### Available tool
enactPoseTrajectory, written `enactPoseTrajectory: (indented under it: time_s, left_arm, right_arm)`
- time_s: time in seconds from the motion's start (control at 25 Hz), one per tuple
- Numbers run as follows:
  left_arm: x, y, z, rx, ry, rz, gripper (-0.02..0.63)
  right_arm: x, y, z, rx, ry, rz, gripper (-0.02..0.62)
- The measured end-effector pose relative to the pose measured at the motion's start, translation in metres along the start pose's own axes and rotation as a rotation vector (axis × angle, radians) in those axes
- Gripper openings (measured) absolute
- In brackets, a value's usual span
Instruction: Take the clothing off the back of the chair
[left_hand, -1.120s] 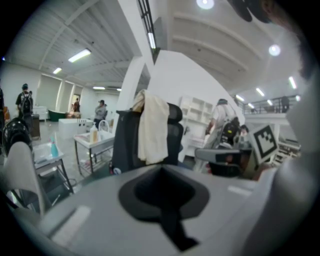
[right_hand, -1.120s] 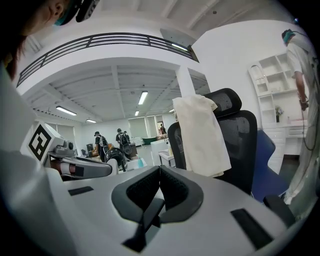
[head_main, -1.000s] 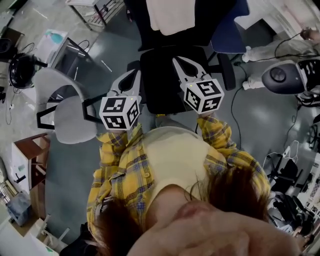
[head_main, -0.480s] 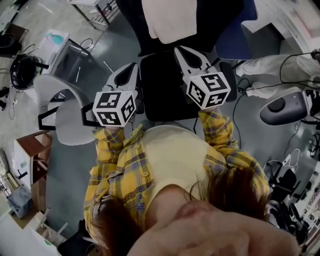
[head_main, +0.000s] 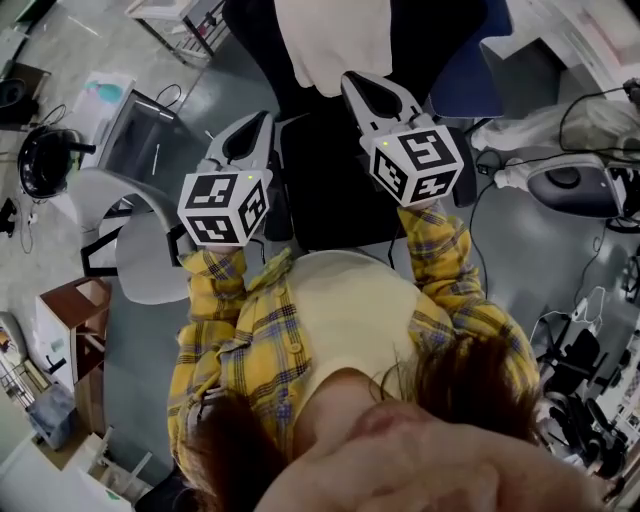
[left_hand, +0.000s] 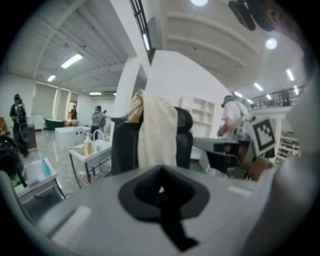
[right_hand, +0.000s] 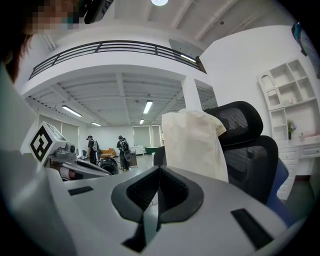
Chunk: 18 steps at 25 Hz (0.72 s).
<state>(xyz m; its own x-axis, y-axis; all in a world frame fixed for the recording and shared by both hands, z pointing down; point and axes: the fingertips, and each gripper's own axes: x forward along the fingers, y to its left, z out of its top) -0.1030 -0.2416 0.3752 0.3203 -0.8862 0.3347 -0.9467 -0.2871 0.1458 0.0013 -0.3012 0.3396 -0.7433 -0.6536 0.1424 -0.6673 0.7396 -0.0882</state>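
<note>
In the head view, the clothing (head_main: 335, 40), a pale cream garment, is seen draped over the top of the back of the black chair (head_main: 450, 35), at the upper edge of the picture. The left gripper (head_main: 252, 132) and the right gripper (head_main: 365, 95) are both held above the seat (head_main: 330, 195), pointed toward the back and short of the cloth; nothing is touched by either.

In the left gripper view, the jaws are seen brought together with nothing between them. The clothing (left_hand: 156, 132) hangs straight ahead in one long fold down the chair back, bunched at the top.

In the right gripper view, the jaws are likewise pressed together and empty. The clothing (right_hand: 192, 140) is draped beside the headrest (right_hand: 240, 117), ahead of the gripper and apart from it.

The garment is judged to be light, soft and limp (thin woven cloth, by the look of its folds), so it can be expected to sag and slide once lifted, and it is unlikely to be harmed by a firm pinch. A hold is best taken near the top, where the cloth is bunched over the rim of the back, one fold for each gripper, so that it can be raised clear of the headrest without snagging. The jaws would have to be opened first.
</note>
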Motion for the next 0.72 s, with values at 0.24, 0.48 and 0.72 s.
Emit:
enactPoseTrajectory:
  time_s: [0.24,0.48,0.72]
  left_arm:
    - [0.014,0.012,0.023,0.042,-0.023,-0.046,0.003]
    - [0.019,0.03,0.041,0.066,-0.044,-0.078,0.003]
    - [0.025,0.045,0.058,0.08,-0.069,-0.1,0.003]
  right_arm:
    - [0.014,-0.007,0.024,-0.038,-0.038,-0.053,0.015]
    - [0.039,-0.007,0.045,-0.061,-0.058,-0.086,0.015]
    - [0.061,-0.011,0.066,-0.098,-0.078,-0.105,0.015]
